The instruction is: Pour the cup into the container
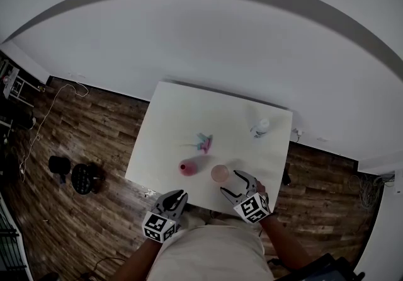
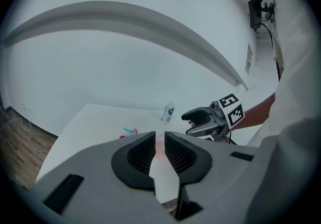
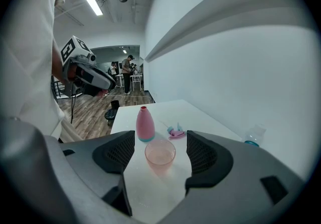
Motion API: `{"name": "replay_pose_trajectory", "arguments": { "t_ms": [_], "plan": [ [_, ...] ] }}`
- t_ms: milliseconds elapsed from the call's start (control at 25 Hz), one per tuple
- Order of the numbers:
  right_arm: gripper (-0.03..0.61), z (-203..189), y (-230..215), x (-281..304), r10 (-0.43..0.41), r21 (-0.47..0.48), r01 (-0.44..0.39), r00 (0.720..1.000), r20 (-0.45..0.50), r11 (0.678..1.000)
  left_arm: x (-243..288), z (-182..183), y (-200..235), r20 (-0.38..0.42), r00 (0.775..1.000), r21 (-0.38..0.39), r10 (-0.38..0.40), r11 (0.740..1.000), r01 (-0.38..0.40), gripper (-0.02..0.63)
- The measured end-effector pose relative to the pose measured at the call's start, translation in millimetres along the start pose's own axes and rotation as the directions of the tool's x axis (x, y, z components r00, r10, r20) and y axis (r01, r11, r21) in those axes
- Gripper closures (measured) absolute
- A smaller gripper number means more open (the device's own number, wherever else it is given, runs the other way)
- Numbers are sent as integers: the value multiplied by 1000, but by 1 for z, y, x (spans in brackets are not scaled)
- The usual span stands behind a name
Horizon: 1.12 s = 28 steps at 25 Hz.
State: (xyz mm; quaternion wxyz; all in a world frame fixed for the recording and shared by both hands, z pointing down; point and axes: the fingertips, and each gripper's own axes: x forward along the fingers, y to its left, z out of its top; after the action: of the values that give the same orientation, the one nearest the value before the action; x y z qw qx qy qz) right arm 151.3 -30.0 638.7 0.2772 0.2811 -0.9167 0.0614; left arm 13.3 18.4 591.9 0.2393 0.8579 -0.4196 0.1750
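Head view: a white surface (image 1: 170,122) is seen carrying a pink cup (image 1: 219,173) near its front edge, with the pink container (image 1: 189,167) just beside it. A spray cap (image 1: 204,143) and a clear bottle (image 1: 260,126) are set farther back. The left gripper (image 1: 171,201) and right gripper (image 1: 242,186) are held at the front edge.

Left gripper view: the jaws are held narrowly apart, with nothing between the pads.

Right gripper view: the jaws are spread wide. The cup is framed upright between them, untouched by either pad, and the container is seen standing beyond it.
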Motion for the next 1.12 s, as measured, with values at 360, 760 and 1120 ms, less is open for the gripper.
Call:
{"name": "replay_pose_trajectory", "arguments": {
  "t_ms": [360,760,1120],
  "plan": [
    [273,-17,-1,11,5,0,-5,1000,-29,1000,7,-14,4,-36,999,13,3,1000,-2,565],
    [251,-49,-1,39,46,12,-46,995,-91,999,17,-29,7,-91,996,7,-1,1000,2,557],
    [239,-73,3,59,61,-13,-63,990,-125,998,19,-29,4,-101,995,13,-8,1000,9,554]
  ]
}}
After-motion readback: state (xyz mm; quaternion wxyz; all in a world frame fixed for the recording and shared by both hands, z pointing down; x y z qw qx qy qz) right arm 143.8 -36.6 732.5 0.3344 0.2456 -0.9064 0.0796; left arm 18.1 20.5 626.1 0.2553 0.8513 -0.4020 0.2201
